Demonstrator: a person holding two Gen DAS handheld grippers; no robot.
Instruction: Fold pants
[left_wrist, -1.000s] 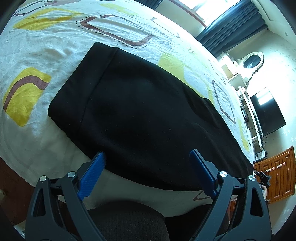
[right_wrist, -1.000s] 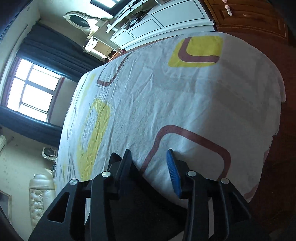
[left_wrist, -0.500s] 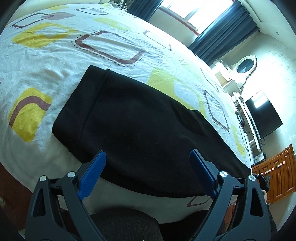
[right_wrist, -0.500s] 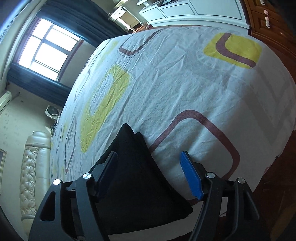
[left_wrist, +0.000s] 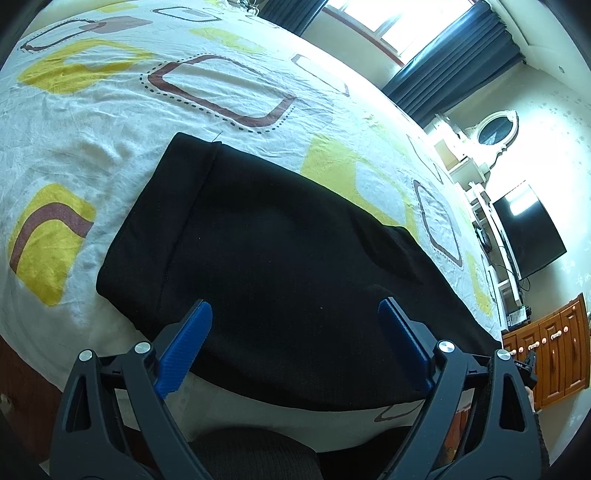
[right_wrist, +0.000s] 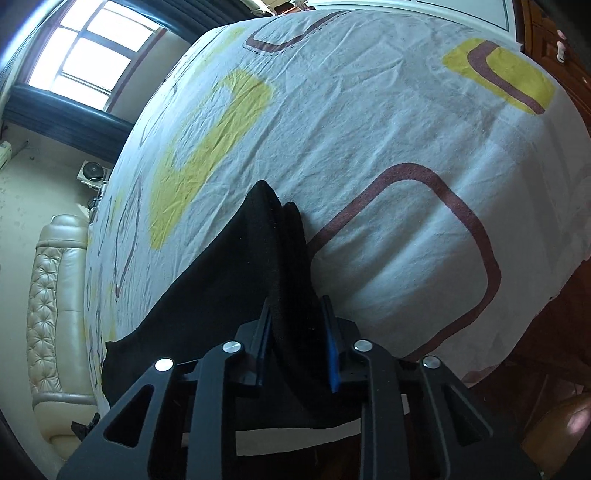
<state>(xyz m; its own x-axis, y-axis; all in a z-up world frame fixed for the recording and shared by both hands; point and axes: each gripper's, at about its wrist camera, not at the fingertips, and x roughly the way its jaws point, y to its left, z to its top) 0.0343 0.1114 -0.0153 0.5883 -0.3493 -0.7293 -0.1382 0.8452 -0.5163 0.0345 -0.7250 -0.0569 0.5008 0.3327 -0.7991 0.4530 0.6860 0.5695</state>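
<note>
Black pants (left_wrist: 273, 243) lie flat on the bed, folded lengthwise, with the waistband at the left end. My left gripper (left_wrist: 295, 343) is open and empty, hovering over the near edge of the pants close to the waistband end. In the right wrist view the leg end of the pants (right_wrist: 266, 251) rises in a fold from the sheet. My right gripper (right_wrist: 297, 339) is shut on that leg end, with the black cloth pinched between its blue pads (right_wrist: 332, 354).
The bed has a white sheet with yellow and brown shapes (left_wrist: 110, 110). Its near edge (left_wrist: 258, 410) drops to the floor. A TV (left_wrist: 528, 229) and wooden cabinet (left_wrist: 550, 354) stand to the right. A padded headboard (right_wrist: 51, 295) is at the left of the right wrist view.
My right gripper opened over the leg end, then closed on it and lifted the cloth. My left gripper stayed open and moved slightly forward over the pants.
</note>
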